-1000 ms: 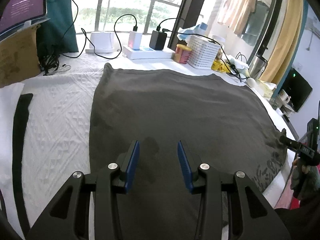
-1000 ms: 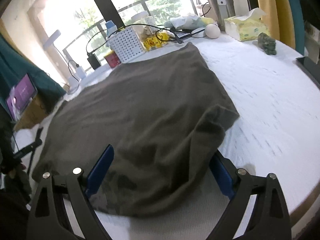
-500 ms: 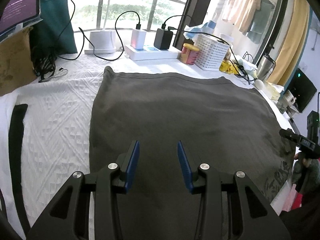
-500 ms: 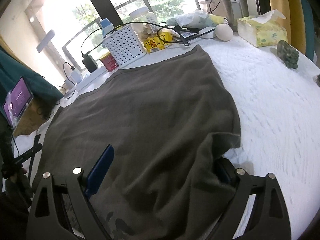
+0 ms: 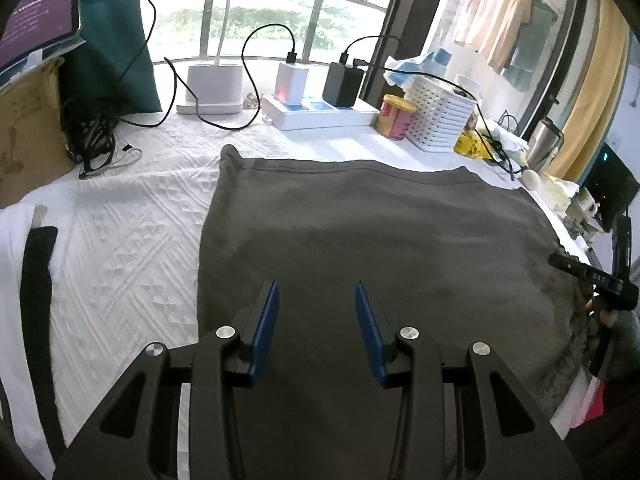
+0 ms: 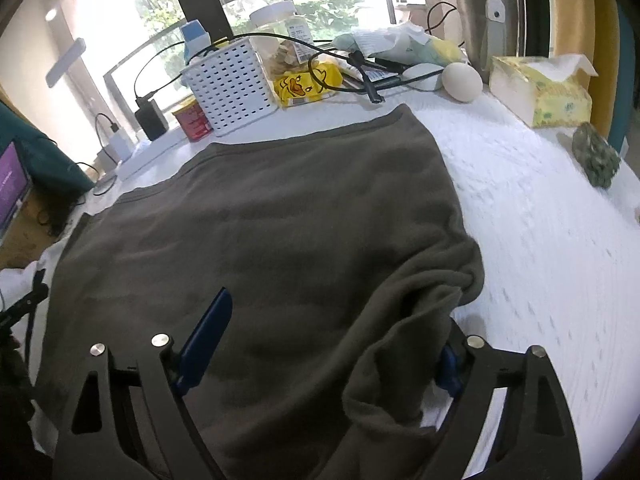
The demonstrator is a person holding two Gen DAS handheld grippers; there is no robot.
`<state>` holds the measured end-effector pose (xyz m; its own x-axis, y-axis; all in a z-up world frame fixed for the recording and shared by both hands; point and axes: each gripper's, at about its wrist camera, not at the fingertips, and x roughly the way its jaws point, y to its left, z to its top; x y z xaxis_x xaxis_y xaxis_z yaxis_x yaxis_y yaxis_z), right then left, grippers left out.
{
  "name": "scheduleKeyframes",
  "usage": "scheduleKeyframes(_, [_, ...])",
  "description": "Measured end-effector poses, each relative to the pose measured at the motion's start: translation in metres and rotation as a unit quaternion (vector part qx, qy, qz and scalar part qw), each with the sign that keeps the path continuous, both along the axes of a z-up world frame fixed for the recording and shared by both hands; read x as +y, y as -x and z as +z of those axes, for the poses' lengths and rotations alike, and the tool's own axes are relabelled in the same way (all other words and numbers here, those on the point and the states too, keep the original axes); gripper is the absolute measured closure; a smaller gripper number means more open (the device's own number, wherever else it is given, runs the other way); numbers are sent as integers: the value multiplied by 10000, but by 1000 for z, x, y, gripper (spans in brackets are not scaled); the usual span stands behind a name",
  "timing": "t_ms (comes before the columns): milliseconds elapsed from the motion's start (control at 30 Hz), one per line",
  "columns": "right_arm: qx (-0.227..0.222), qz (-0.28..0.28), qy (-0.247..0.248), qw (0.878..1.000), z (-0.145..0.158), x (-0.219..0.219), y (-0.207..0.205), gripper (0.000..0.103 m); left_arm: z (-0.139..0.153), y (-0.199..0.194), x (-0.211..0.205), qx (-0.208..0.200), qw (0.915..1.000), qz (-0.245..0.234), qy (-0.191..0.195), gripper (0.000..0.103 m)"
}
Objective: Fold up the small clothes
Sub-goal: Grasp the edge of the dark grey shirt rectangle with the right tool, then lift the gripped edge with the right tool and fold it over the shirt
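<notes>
A dark olive-grey garment (image 5: 372,240) lies spread flat on the white textured table cover (image 5: 120,232). My left gripper (image 5: 316,300) is open and empty, hovering over the garment's near left part. In the right wrist view the garment (image 6: 280,220) fills the middle, with its right near corner bunched into folds (image 6: 420,312). My right gripper (image 6: 332,340) is open wide and straddles that bunched cloth; the cloth covers most of the right finger (image 6: 448,364). The right gripper also shows at the far right of the left wrist view (image 5: 592,280).
Along the far edge stand a white basket (image 6: 232,84), a red can (image 6: 192,118), chargers on a power strip (image 5: 316,108), a yellow packet (image 6: 306,84), an egg-shaped object (image 6: 462,82) and a tissue box (image 6: 540,92). A black strap (image 5: 36,280) lies left. A green lump (image 6: 596,156) sits right.
Both grippers have moved forward over the garment. The cloth by my right gripper has bunched up more and now drapes over its right finger.
</notes>
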<state>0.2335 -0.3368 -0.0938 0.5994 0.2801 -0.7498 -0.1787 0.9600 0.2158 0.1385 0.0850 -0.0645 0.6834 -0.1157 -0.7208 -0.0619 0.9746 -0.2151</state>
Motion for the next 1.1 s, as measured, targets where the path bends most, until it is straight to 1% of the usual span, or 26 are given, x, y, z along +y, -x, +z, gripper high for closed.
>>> scheduleKeyframes(67, [-28, 20, 78, 10000, 0, 2, -4, 22, -1, -4, 1, 27, 10000, 7, -2, 61])
scheduleKeyframes(133, [-105, 67, 292, 9995, -1, 7, -8, 28, -2, -7, 1, 53, 10000, -12, -10, 61])
scheduleKeyframes(200, [-145, 67, 439, 9989, -1, 11, -9, 42, -2, -10, 1, 62, 10000, -49, -14, 61])
scheduleKeyframes(300, [-177, 70, 579, 9981, -1, 13, -12, 57, -2, -14, 0, 57, 9999, -125, -16, 61])
scheduleKeyframes(333, [-185, 90, 610, 9979, -1, 14, -12, 61, -2, -15, 1, 54, 9999, -141, -18, 61])
scheduleKeyframes(367, [-181, 152, 584, 9980, -1, 15, -13, 72, -1, -16, 1, 51, 9999, -151, -22, 61])
scheduleKeyframes(400, [-189, 235, 497, 9983, 0, 16, -13, 79, -1, -17, 1, 45, 9999, -163, -24, 61])
scheduleKeyframes(467, [-199, 286, 548, 9979, 1, 20, -12, 80, 0, -17, 3, 17, 9998, -186, -24, 61])
scheduleKeyframes(533, [-225, 326, 484, 9980, 4, 23, -11, 82, 2, -17, 5, -19, 9998, -206, -25, 61])
scheduleKeyframes(667, [-414, 450, 446, 9971, 19, 36, -9, 83, 5, -12, 11, -130, 9997, -206, -12, 61])
scheduleKeyframes(867, [-720, 962, 451, 9917, 45, 80, 2, 83, 12, -1, 22, -431, 9989, -159, 34, 61])
scheduleKeyframes(967, [-801, 1282, 432, 9876, 53, 106, 9, 84, 16, 4, 27, -565, 9983, -154, 75, 61])
scheduleKeyframes(1100, [-822, 1670, 402, 9817, 55, 142, 13, 84, 20, 12, 33, -712, 9973, -147, 119, 61])
